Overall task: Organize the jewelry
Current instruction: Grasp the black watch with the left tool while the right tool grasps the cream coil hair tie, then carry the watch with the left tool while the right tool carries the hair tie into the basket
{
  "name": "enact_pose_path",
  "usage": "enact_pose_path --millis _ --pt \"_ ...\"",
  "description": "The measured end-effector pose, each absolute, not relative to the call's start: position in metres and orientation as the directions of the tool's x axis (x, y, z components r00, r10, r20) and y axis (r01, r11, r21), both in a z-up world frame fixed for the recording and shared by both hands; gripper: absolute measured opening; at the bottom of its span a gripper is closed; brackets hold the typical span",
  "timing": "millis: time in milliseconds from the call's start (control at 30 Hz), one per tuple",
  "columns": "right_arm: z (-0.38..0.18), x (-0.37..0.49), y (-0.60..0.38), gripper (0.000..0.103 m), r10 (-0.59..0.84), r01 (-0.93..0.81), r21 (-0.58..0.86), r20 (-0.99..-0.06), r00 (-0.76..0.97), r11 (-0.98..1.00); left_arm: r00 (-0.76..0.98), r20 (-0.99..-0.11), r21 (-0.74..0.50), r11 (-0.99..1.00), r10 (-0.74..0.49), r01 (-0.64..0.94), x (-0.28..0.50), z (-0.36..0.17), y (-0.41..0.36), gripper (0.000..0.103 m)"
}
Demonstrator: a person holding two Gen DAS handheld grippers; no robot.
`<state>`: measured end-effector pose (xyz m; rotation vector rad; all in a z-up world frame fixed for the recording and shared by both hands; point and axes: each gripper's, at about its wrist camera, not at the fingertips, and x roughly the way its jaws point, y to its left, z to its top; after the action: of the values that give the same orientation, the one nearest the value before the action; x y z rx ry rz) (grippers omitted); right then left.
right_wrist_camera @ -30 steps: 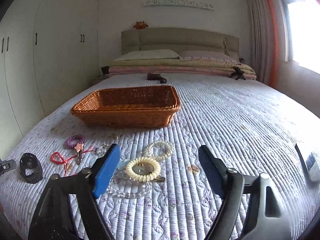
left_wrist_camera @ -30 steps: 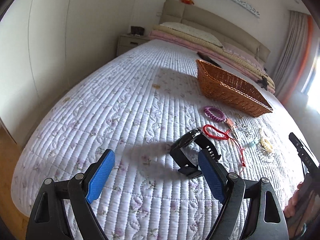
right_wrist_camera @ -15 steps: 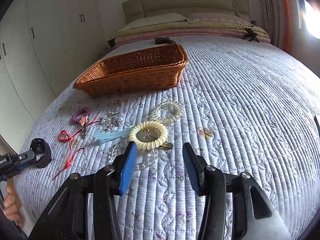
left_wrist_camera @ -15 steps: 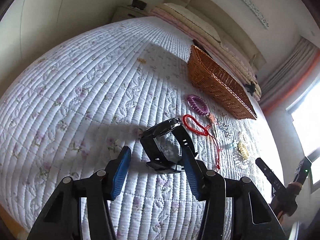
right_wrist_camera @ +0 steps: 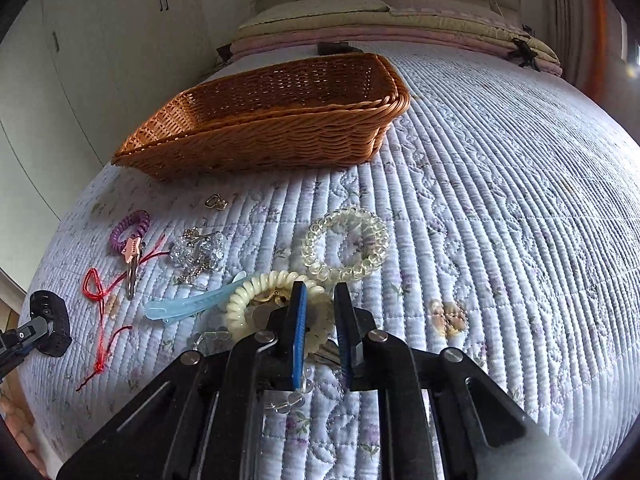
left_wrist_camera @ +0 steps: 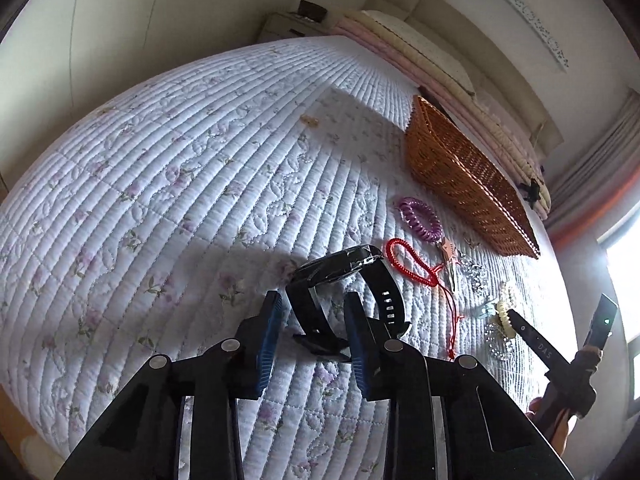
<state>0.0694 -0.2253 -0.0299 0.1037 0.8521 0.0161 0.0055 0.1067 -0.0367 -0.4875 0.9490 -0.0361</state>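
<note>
A black wristwatch (left_wrist_camera: 340,276) stands on the quilted bed, its strap between my left gripper's (left_wrist_camera: 314,310) blue pads; the jaws stand close around the strap with a small gap on the left. My right gripper (right_wrist_camera: 320,300) has its jaws narrowed around the near rim of a cream spiral hair tie (right_wrist_camera: 256,300). A wicker basket (right_wrist_camera: 280,144) sits behind the jewelry, also in the left wrist view (left_wrist_camera: 460,176). A clear spiral tie (right_wrist_camera: 346,244), blue hair clip (right_wrist_camera: 188,304), purple spiral tie (right_wrist_camera: 130,228) and red cord (right_wrist_camera: 100,300) lie loose.
A crystal bead cluster (right_wrist_camera: 198,250), a pink star clip (right_wrist_camera: 132,264) and a small gold ring (right_wrist_camera: 216,201) lie on the quilt. Folded bedding and pillows (right_wrist_camera: 360,12) are stacked beyond the basket. The right gripper shows in the left wrist view (left_wrist_camera: 560,352).
Both grippers dropped toward the bed and narrowed their jaws: the left around the watch strap, the right around the cream hair tie's rim.
</note>
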Motion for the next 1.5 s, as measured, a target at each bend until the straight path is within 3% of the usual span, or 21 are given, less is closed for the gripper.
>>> enact_pose_path --millis 267,733,1100,1167,1267,1500 --pt "-0.028 0.061 -0.228 0.013 0.094 0.009 0.138 -0.719 0.689 0.99 0.582 -0.787 -0.351 0.924 -0.203 -0.153 0.014 -0.036 0.099 0.014" --pt "0.001 0.031 -0.23 0.013 0.172 -0.056 0.207 -0.601 0.78 0.977 0.687 -0.663 -0.387 0.922 -0.297 0.025 0.013 -0.002 0.079 0.013" --pt "0.085 0.061 -0.227 0.013 0.132 -0.063 0.151 -0.505 0.853 0.986 0.747 -0.56 -0.347 0.92 -0.358 0.182 0.077 0.069 0.034 0.013" --pt "0.097 0.091 -0.226 0.013 0.117 -0.053 0.137 -0.517 0.848 0.989 0.753 -0.55 -0.318 0.925 -0.361 0.211 0.099 0.082 0.02 0.013" --pt "0.097 0.144 -0.224 0.013 0.079 -0.017 0.114 -0.566 0.821 0.993 0.689 -0.606 -0.335 0.913 -0.399 0.234 0.145 0.084 0.0 0.013" --pt "0.049 0.237 -0.225 0.013 0.041 0.05 0.108 -0.703 0.71 0.993 0.63 -0.694 -0.257 0.937 -0.349 0.235 0.23 0.048 -0.038 0.013"
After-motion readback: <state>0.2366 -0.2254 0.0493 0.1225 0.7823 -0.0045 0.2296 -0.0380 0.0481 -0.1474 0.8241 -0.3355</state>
